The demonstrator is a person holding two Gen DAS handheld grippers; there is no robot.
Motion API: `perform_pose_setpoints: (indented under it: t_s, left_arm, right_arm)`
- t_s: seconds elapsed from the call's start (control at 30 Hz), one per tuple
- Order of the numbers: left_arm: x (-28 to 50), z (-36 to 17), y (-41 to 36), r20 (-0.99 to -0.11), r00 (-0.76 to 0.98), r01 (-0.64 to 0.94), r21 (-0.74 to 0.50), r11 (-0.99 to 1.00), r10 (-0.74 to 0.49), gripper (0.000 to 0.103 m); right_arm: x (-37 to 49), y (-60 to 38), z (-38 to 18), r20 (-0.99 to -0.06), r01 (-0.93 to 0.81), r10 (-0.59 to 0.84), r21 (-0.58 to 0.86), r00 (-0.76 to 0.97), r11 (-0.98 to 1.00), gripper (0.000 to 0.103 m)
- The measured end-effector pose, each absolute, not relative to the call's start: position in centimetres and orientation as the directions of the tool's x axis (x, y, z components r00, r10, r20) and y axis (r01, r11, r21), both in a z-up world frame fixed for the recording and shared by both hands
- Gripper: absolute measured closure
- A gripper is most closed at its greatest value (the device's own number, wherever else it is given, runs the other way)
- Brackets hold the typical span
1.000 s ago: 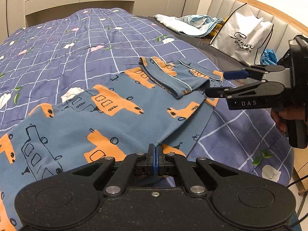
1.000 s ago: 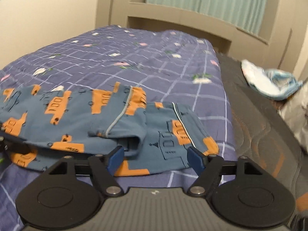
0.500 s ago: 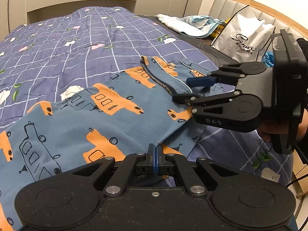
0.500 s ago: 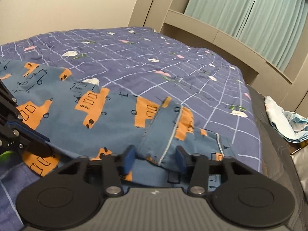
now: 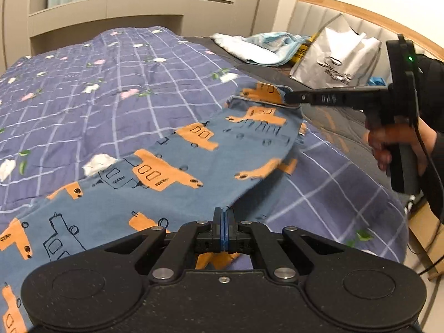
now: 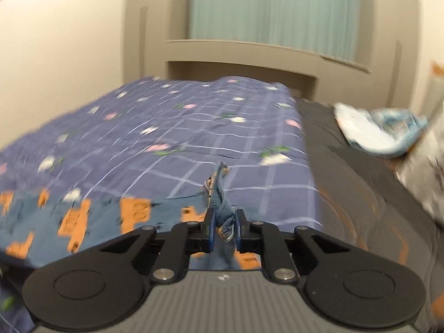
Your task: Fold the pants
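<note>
Pants gripped at two places on bed.
Left gripper clamped on near edge; right gripper closing, fabric bunched between pads.

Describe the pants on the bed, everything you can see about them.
The pants are soft blue fabric printed with orange vehicles and dark line drawings, with pale piping near one end. They lie stretched over the purple checked quilt. The left gripper is shut on the near edge. The right gripper, jaws closing, has a bunched fold between its pads and lifts the far end clear of the quilt. The right wrist view is blurred.
</note>
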State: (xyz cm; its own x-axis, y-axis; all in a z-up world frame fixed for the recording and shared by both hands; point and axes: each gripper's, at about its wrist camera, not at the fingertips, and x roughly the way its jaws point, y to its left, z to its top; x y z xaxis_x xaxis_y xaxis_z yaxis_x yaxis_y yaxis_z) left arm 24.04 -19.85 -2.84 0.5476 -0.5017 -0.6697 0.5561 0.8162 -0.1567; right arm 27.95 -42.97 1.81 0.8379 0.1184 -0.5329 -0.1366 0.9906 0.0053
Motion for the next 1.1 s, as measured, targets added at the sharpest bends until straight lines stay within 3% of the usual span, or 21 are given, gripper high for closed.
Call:
perform_pose_setpoints:
  t_s: [0.17, 0.4, 0.5, 0.57, 0.6, 0.63, 0.73, 0.77, 0.8, 0.87, 0.93, 1.03, 1.1]
  left_arm:
    - [23.7, -4.3, -20.6, -0.701, 0.529, 0.566, -0.128, 0.814, -0.478, 0.103]
    - [23.8, -5.1, -20.5, -0.707, 0.526, 0.557, -0.133, 0.82, -0.472, 0.103]
    - [24.1, -5.5, -20.7, -0.715, 0.515, 0.554, -0.144, 0.82, -0.473, 0.092]
    - [24.1, -5.8, -20.5, -0.707, 0.513, 0.542, -0.174, 0.822, -0.487, 0.087]
    - [24.1, -5.8, -20.5, -0.705, 0.511, 0.537, -0.185, 0.823, -0.491, 0.083]
    - [24.0, -5.6, -20.4, -0.704, 0.511, 0.53, -0.194, 0.826, -0.493, 0.075]
    - [23.5, -4.3, -19.8, -0.688, 0.548, 0.505, -0.182, 0.844, -0.476, 0.037]
    - [23.2, -3.8, -19.6, -0.679, 0.577, 0.488, -0.16, 0.858, -0.455, 0.03]
    - [22.9, -3.2, -19.2, -0.666, 0.609, 0.47, -0.135, 0.872, -0.431, 0.028]
    - [22.7, -2.0, -18.4, -0.643, 0.65, 0.44, -0.117, 0.891, -0.405, 0.019]
    - [22.4, -0.6, -17.2, -0.615, 0.69, 0.398, -0.119, 0.91, -0.382, 0.011]
    - [21.8, 1.5, -15.2, -0.561, 0.746, 0.346, -0.133, 0.929, -0.358, 0.001]
    - [21.3, 2.7, -13.9, -0.529, 0.781, 0.309, -0.135, 0.941, -0.332, 0.001]
  right_arm:
    - [27.6, -47.6, 0.2, -0.579, -0.032, 0.095, 0.117, 0.81, 0.993, 0.095]
    - [26.8, -49.5, -2.8, -0.592, 0.018, 0.105, 0.197, 0.799, 0.98, 0.096]
    - [26.3, -49.0, -2.2, -0.572, 0.005, 0.087, 0.157, 0.816, 0.988, 0.089]
    - [26.3, -48.2, -2.0, -0.571, -0.025, 0.095, 0.13, 0.815, 0.991, 0.065]
    - [26.4, -47.6, -2.0, -0.578, -0.038, 0.099, 0.117, 0.81, 0.992, 0.058]
    - [26.8, -47.0, -2.3, -0.594, -0.047, 0.095, 0.095, 0.799, 0.994, 0.047]
    - [27.6, -45.9, -3.2, -0.643, -0.037, 0.041, 0.02, 0.765, 0.999, 0.044]
    - [27.5, -45.7, -3.2, -0.647, -0.026, 0.025, 0.008, 0.762, 1.0, 0.043]
    - [27.3, -45.6, -3.1, -0.641, -0.014, 0.011, 0.001, 0.768, 1.0, 0.041]
    - [26.3, -45.0, -2.4, -0.619, -0.016, 0.02, 0.012, 0.785, 1.0, 0.02]
    - [25.2, -44.0, -1.6, -0.596, -0.039, 0.043, 0.019, 0.802, 0.999, 0.01]
    - [23.8, -41.5, -0.6, -0.567, -0.108, 0.083, -0.01, 0.82, 0.994, 0.0]
    - [22.9, -39.4, -0.2, -0.545, -0.144, 0.099, -0.04, 0.833, 0.989, 0.0]
